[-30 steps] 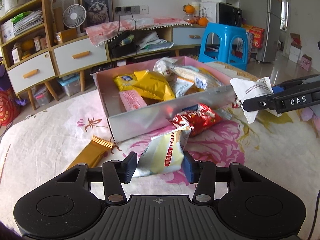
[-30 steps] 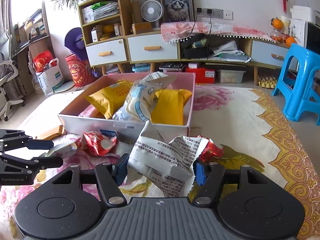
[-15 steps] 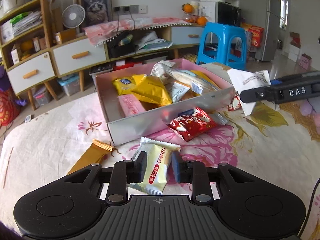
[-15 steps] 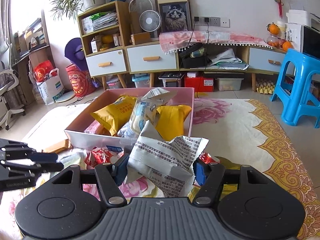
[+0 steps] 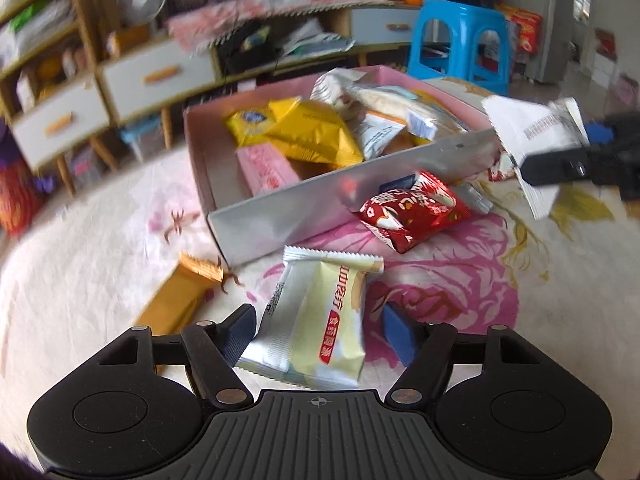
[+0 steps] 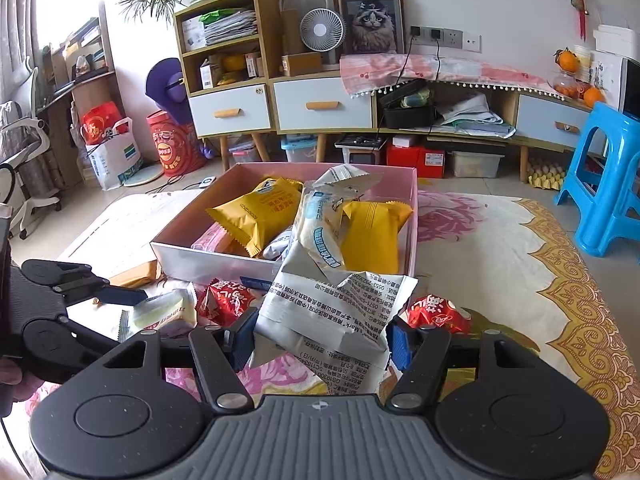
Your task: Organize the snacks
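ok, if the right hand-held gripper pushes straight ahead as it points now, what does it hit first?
The right hand-held gripper holds a crumpled white printed snack packet. Straight ahead, that packet would probably meet the near wall of the pink-lined cardboard box, or the blue-and-white packet leaning over it; depth is unclear.

Beside the pink-lined, silver-walled box lie a red packet, a cream packet and a gold bar on floral cloth.

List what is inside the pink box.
The pink box holds two yellow packets, a pink bar and white-blue packets, piled together. Whatever lies beneath them is covered.
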`<state>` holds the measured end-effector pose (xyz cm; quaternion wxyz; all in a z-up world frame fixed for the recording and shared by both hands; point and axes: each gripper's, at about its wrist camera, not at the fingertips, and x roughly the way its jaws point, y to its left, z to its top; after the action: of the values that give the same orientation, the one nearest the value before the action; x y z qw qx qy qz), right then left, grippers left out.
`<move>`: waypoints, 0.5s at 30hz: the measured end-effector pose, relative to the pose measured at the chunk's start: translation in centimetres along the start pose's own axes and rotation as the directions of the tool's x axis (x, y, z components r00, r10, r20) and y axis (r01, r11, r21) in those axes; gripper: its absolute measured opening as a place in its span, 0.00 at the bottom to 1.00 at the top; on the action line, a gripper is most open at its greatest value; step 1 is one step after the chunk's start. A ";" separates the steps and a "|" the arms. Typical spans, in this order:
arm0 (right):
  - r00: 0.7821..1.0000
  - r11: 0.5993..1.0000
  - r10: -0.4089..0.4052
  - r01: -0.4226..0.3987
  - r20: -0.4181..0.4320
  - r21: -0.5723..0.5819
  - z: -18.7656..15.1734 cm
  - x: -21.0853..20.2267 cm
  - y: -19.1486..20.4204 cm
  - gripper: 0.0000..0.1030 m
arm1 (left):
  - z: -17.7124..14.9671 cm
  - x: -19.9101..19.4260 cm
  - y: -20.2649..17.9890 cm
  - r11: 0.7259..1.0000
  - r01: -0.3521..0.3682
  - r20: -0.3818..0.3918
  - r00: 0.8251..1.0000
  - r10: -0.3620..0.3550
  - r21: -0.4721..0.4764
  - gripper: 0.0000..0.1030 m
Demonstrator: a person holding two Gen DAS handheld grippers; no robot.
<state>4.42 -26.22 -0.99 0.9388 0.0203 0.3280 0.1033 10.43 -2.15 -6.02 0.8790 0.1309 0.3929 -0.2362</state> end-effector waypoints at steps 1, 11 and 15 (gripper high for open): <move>1.000 1.000 -0.001 0.001 -0.001 0.000 0.0 0.0 0.0 0.54 | 0.0 0.0 0.3 0.999 0.015 -0.008 1.000 -0.015 -0.033 0.54; 1.000 1.000 -0.018 0.018 -0.011 0.000 0.5 0.0 0.4 0.54 | 0.2 -1.4 0.9 0.989 0.003 -0.041 0.999 -0.009 -0.148 0.41; 1.000 1.000 -0.014 0.013 0.004 0.012 1.1 -0.4 0.6 0.54 | 0.7 -3.3 0.5 0.989 0.033 0.001 0.999 -0.033 -0.143 0.41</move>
<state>4.68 -25.71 0.15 0.9400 0.0238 0.3268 0.0951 9.25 -0.96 -3.10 0.8818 0.0613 0.4116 -0.2218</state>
